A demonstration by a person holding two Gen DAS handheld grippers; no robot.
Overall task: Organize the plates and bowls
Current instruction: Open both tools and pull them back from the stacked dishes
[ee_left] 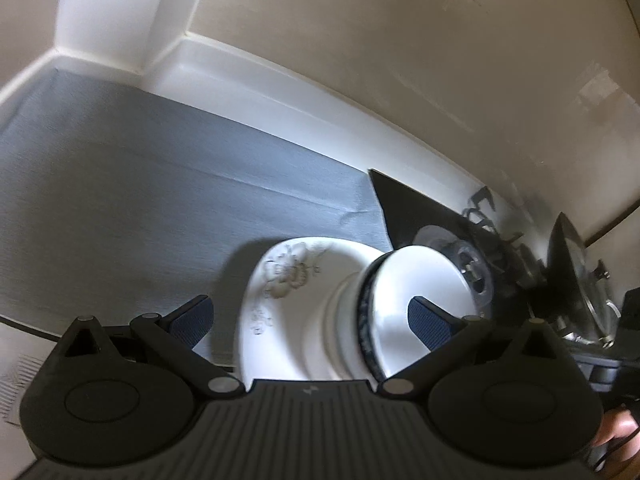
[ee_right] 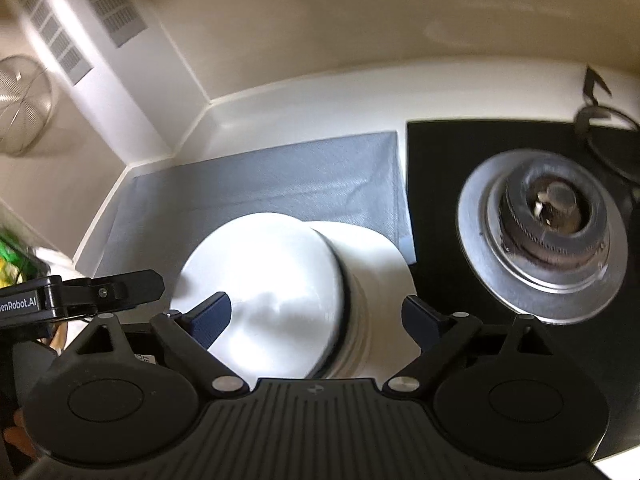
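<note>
A white plate (ee_left: pixel 280 280) with a grey flower pattern lies on the grey mat (ee_left: pixel 120 200). On it sits a stack of white bowls (ee_left: pixel 400 312), one with a dark blue rim band; motion blur hides whether the stack is level. My left gripper (ee_left: pixel 310 308) hangs open just above, with its right finger in front of the top bowl and nothing gripped. In the right wrist view the bowl stack (ee_right: pixel 272 280) and plate (ee_right: pixel 384 248) lie between the wide-apart fingers of my open right gripper (ee_right: pixel 318 304). The pads do not press on the stack. The left gripper's body (ee_right: pixel 80 292) shows at the left.
A black stovetop (ee_right: pixel 440 152) with a metal gas burner (ee_right: pixel 548 216) borders the mat on the right. White raised walls close the back and the left corner. A wire strainer (ee_right: pixel 20 104) hangs at the far left. A dark pan or lid (ee_left: pixel 568 264) stands behind the burner.
</note>
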